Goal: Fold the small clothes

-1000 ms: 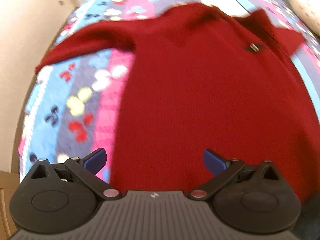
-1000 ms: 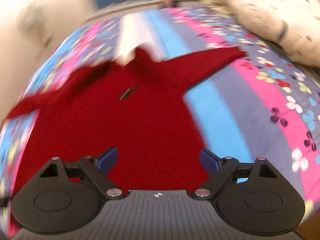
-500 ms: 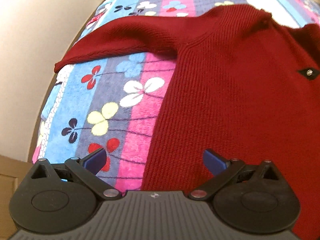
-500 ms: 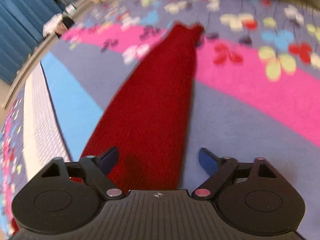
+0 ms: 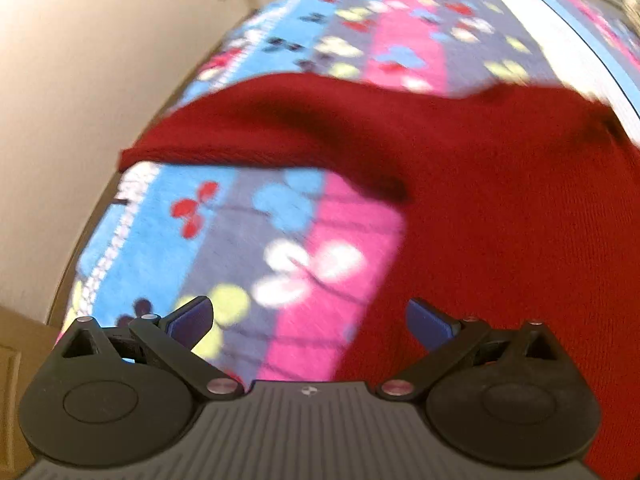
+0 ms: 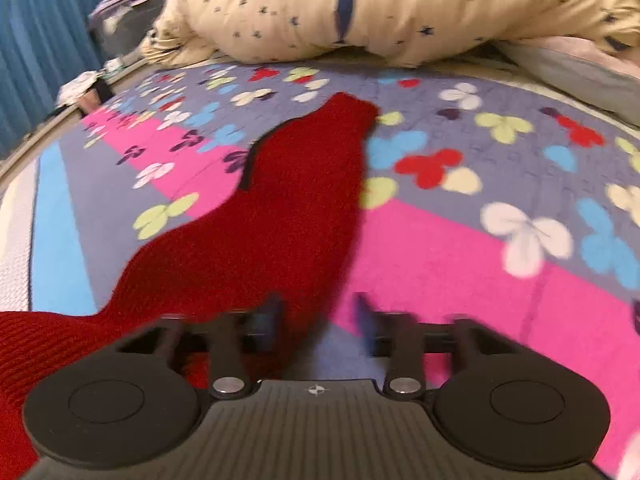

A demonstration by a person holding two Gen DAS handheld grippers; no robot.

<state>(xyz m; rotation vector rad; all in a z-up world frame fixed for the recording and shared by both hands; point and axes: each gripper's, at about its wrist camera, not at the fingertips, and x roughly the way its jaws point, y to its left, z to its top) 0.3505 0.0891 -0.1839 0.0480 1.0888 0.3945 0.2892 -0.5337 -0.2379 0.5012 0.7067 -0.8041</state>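
On the bed's flowered blanket [image 5: 288,216] a red sweater [image 5: 520,208] lies spread flat. Seen from the left wrist, its body fills the 3 o'clock side and one sleeve [image 5: 256,136] reaches toward 10 o'clock, near the wall [image 5: 80,80]. Left gripper [image 5: 310,320] hovers over the sweater's edge, jaws released and empty. Right gripper [image 6: 318,316] straddles the other sleeve [image 6: 304,200], which runs toward 12 o'clock; its blurred jaws have just been opening, apart, cloth between them unpinched. A star-print pillow [image 6: 380,8] lies beyond.
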